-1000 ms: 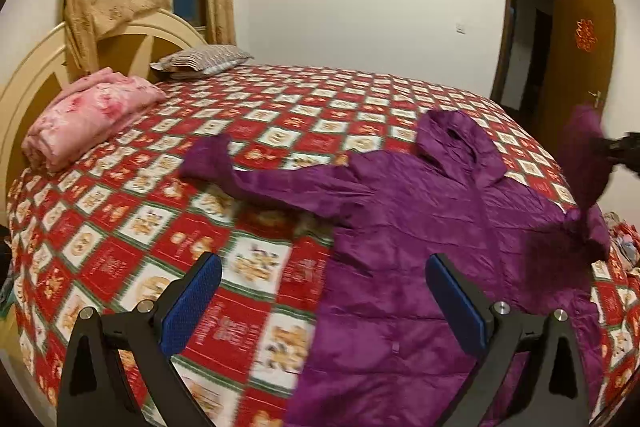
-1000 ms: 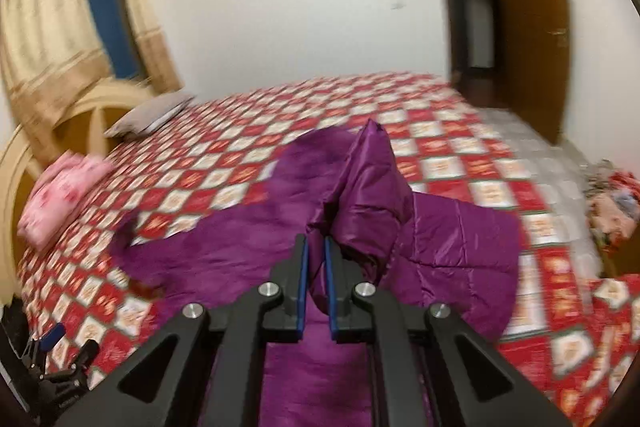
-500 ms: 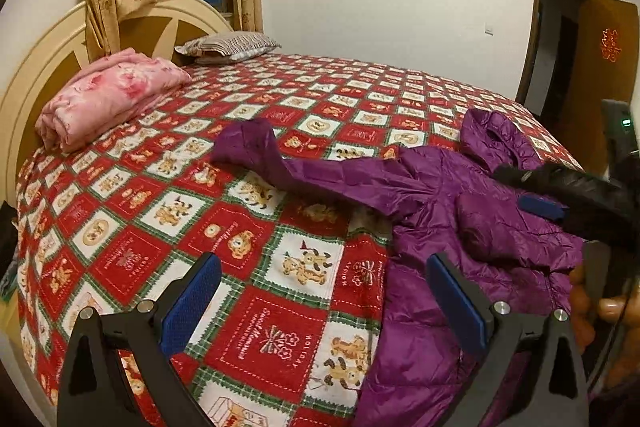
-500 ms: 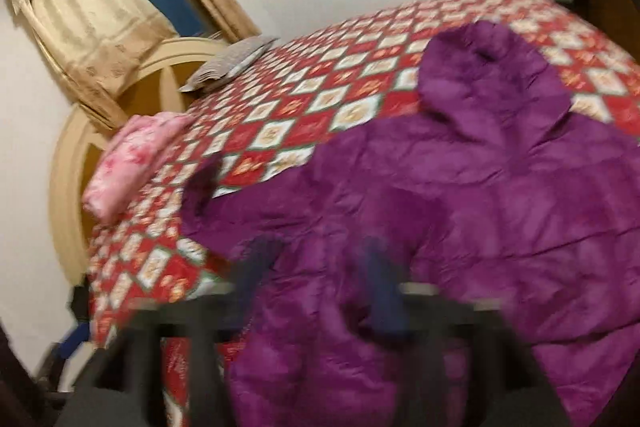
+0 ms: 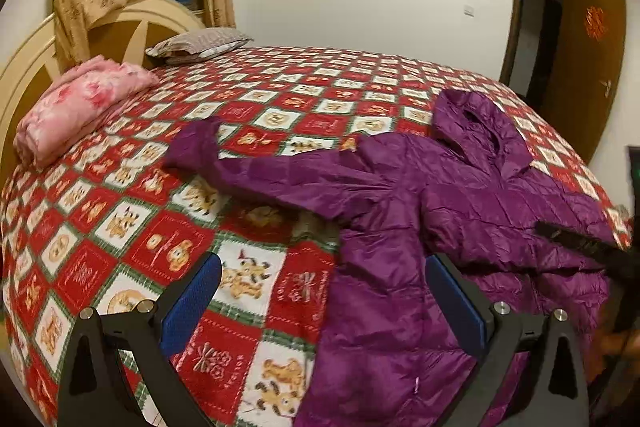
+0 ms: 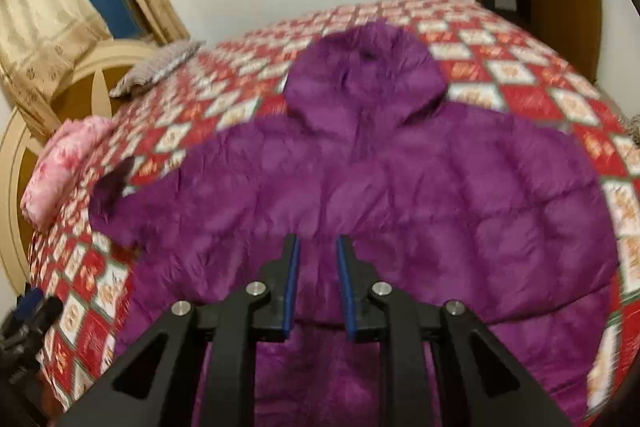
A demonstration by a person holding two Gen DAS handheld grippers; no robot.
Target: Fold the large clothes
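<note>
Showing no readable label, purple jacket (image 5: 440, 211).

One jacket (image 5: 440, 211), one pillow (image 5: 200, 45) (striped), one blanket (image 5: 80, 107)

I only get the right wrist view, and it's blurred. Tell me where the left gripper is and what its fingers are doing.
Observer: The left gripper hangs over the near side edge of the purple jacket. Its fingers are wide open, with nothing between them.
Operator: Describe the sleeve on that side.
Observer: The outstretched sleeve lies flat across the bedspread, with its cuff towards the folded pink blanket.
</note>
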